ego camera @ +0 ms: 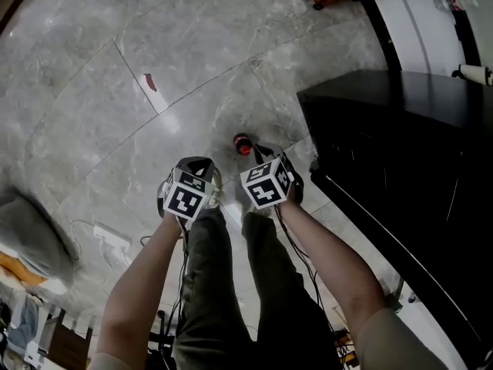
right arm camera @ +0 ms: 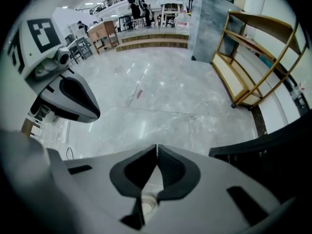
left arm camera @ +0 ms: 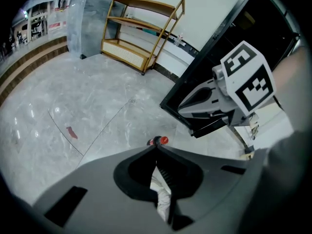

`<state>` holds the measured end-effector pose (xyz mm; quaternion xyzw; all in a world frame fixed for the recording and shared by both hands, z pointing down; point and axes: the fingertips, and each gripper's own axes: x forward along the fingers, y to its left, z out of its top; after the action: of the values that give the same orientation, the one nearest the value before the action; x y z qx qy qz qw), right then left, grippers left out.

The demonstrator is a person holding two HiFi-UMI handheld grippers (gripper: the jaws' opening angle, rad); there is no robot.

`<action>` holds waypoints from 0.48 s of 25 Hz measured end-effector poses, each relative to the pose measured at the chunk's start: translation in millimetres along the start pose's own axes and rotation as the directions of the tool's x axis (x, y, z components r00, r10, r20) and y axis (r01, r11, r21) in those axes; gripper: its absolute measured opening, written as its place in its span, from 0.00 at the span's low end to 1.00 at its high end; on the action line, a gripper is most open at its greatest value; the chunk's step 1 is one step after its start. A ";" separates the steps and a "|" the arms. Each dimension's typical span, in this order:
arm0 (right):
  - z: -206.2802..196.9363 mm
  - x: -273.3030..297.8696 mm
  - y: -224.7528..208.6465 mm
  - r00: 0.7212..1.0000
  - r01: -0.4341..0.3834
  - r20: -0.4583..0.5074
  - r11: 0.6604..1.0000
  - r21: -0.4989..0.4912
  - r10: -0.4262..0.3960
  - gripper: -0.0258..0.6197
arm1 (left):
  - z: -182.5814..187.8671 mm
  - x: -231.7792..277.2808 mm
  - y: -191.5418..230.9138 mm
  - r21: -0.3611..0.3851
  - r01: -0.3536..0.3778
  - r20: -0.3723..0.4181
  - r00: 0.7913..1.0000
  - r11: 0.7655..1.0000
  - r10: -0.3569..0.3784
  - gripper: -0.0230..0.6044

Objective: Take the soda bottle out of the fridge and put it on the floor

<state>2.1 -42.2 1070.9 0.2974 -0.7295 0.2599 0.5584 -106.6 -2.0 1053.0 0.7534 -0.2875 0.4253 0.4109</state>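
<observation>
The soda bottle (ego camera: pixel 243 143) stands on the grey marble floor, seen from above with its red cap up, just left of the black fridge (ego camera: pixel 400 153). In the left gripper view the soda bottle's cap (left arm camera: pixel 159 141) peeks just past the jaw tips. Both grippers hang above the floor, pointing steeply down, apart from the bottle. My left gripper (ego camera: pixel 194 168) (left arm camera: pixel 156 148) has its tips together with nothing in them. My right gripper (ego camera: pixel 266 160) (right arm camera: pixel 157 147) is shut and empty too, nearest the bottle.
The person's legs (ego camera: pixel 231 284) stand below the grippers. A white power strip with cable (ego camera: pixel 112 239) and a grey bundle (ego camera: pixel 31 237) lie at the left. A small red mark (ego camera: pixel 150 82) is on a tile. A wooden shelf rack (left arm camera: pixel 141 30) stands by the wall.
</observation>
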 end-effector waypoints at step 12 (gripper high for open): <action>25.6 -155.9 -16.8 0.981 -0.005 0.190 0.982 0.191 -0.031 0.03 | 50.0 -111.1 -60.7 0.093 -0.014 0.076 0.997 0.996 0.007 0.05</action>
<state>28.4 -49.5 914.4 0.3779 -0.7497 0.2949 0.4562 -91.3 -5.7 917.8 0.7857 -0.2867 0.4117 0.3619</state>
